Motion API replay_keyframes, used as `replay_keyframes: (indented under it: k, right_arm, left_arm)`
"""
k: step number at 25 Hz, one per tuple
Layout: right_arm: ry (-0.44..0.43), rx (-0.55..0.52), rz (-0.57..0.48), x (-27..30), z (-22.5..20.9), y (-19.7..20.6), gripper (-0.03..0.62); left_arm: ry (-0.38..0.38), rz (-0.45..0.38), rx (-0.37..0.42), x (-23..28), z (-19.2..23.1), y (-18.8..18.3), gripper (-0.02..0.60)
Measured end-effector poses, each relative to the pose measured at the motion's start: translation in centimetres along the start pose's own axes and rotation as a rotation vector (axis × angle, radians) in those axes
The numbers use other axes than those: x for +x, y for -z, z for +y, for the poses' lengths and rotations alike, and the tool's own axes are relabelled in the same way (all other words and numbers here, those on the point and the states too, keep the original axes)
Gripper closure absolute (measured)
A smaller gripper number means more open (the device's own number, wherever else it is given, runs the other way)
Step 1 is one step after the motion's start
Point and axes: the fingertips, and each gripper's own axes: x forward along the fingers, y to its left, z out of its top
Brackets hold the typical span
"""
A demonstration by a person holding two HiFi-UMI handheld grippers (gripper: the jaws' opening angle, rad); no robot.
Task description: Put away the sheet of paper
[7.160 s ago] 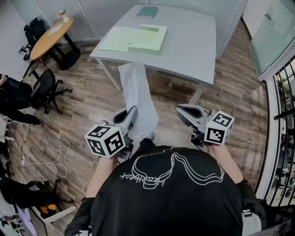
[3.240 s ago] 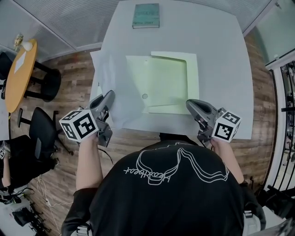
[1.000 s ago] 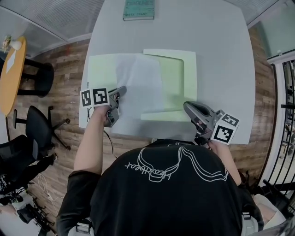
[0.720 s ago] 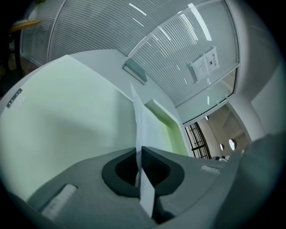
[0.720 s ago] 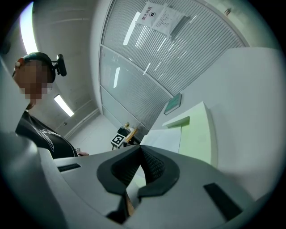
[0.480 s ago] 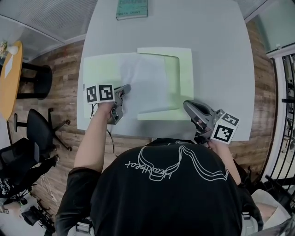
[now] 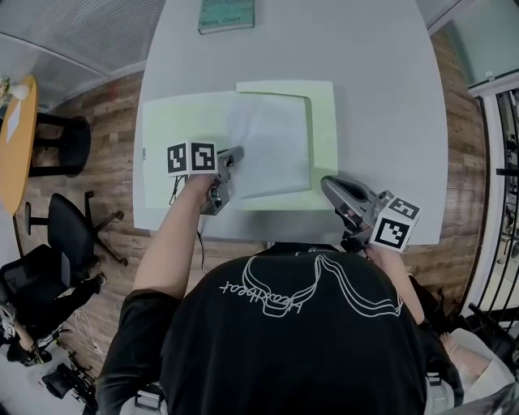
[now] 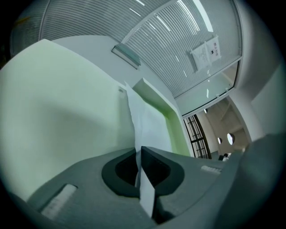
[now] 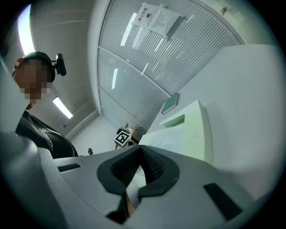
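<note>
Over the green folder [image 7: 324, 121], the left claw [image 7: 236, 151] pinches the sheet of paper [image 7: 272, 142].

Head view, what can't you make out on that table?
- Gripped corner of the sheet of paper: hidden in the head view by the left gripper.
- Whether the sheet's right edge is tucked under the pocket of the folder: too fine to tell in the head view.
- Title on the book: too small, and cut off by the top edge.
</note>
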Motion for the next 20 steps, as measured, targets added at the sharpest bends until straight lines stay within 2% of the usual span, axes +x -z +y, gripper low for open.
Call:
replay_keyframes:
  k: [9,17,18,20]
  right_arm:
    - [0.008,0.020,-0.005,-0.2,-0.5,0.4,0.585]
    - [0.006,0.030,-0.008,-0.5,-0.7,0.8,0.585]
    - [0.004,0.032,-0.008,-0.4,-0.7,0.9,0.585]
    - [-0.001,0.035,-0.008,-0.5,-0.6,1.0,0.585]
  left_arm:
    - [0.014,0.059,0.017,2.5,-1.6,0.2,0.569]
    - [-0.004,0.116,0.110,3.4,-2.9,0.5,0.568]
    - [-0.006,0.121,0.127,3.4,-3.0,0.5,0.548]
    - [-0.002,0.125,0.161,3.2,-3.6,0.5,0.441]
